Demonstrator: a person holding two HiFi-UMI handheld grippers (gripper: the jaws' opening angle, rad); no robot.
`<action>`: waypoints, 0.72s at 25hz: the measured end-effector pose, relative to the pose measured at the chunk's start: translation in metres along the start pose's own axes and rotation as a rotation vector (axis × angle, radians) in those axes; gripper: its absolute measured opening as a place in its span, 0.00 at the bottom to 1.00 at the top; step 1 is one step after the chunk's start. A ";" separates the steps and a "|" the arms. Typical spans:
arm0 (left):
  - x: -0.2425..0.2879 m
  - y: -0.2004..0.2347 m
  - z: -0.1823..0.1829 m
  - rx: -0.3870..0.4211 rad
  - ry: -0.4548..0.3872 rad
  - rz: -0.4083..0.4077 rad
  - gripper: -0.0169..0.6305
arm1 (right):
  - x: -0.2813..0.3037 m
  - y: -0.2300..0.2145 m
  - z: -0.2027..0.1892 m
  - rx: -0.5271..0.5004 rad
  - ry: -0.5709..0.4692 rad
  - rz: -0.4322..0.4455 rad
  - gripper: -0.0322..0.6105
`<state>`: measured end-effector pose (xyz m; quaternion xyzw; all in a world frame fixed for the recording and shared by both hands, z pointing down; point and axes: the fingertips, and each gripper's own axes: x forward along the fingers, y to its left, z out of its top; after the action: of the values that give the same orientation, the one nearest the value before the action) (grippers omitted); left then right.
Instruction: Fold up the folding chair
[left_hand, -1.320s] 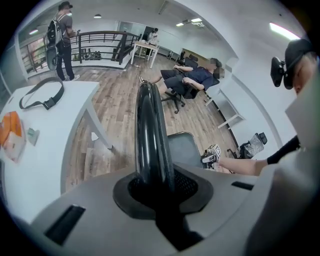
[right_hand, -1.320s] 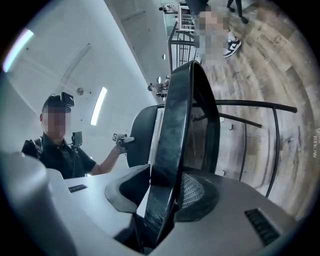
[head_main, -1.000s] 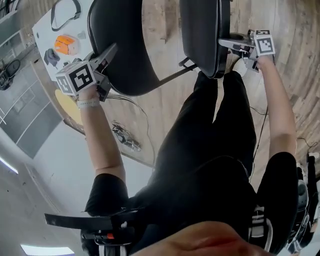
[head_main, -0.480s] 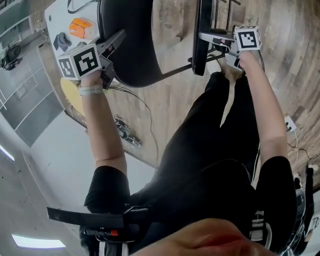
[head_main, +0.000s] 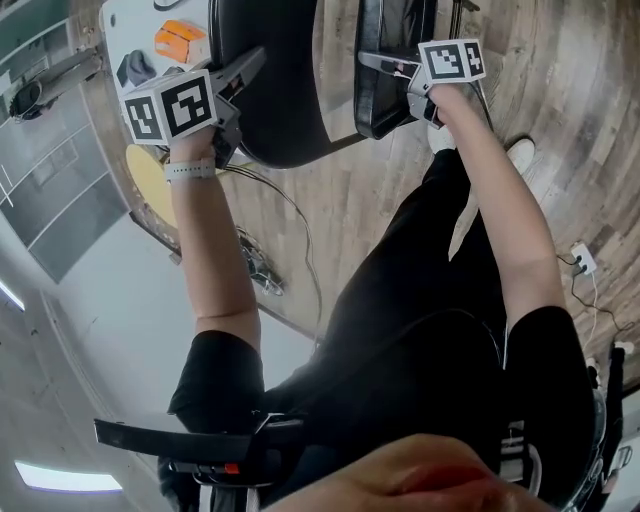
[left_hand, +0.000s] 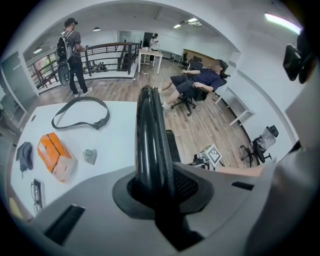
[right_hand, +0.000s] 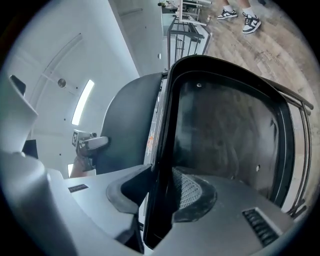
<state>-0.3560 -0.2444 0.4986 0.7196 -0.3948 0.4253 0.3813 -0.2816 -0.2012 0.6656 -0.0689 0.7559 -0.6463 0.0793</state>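
The left gripper (left_hand: 153, 183) squeezes the chair back (left_hand: 150, 125) edge, and the right gripper (right_hand: 160, 196), its jaws just opening a little, holds the seat (right_hand: 225, 130) edge, so the chair on the floor (head_main: 340, 200) looks almost folded, not shut.

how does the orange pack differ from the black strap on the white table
The orange pack is a chunky block; the black strap is a thin open loop lying flat. In the left gripper view the orange pack sits nearer, the black strap farther back. Both lie on the white table, not touching.
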 end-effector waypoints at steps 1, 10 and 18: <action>0.001 0.001 0.000 0.001 0.001 0.003 0.12 | 0.008 -0.003 0.000 0.003 0.000 -0.012 0.23; -0.013 0.038 -0.002 0.023 0.008 0.052 0.15 | 0.054 0.000 0.003 -0.013 0.019 -0.074 0.24; -0.025 0.069 0.001 0.034 0.005 0.057 0.17 | 0.081 0.007 0.008 -0.036 -0.010 -0.074 0.25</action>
<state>-0.4253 -0.2668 0.4899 0.7134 -0.4068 0.4444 0.3580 -0.3590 -0.2250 0.6550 -0.1013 0.7640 -0.6346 0.0580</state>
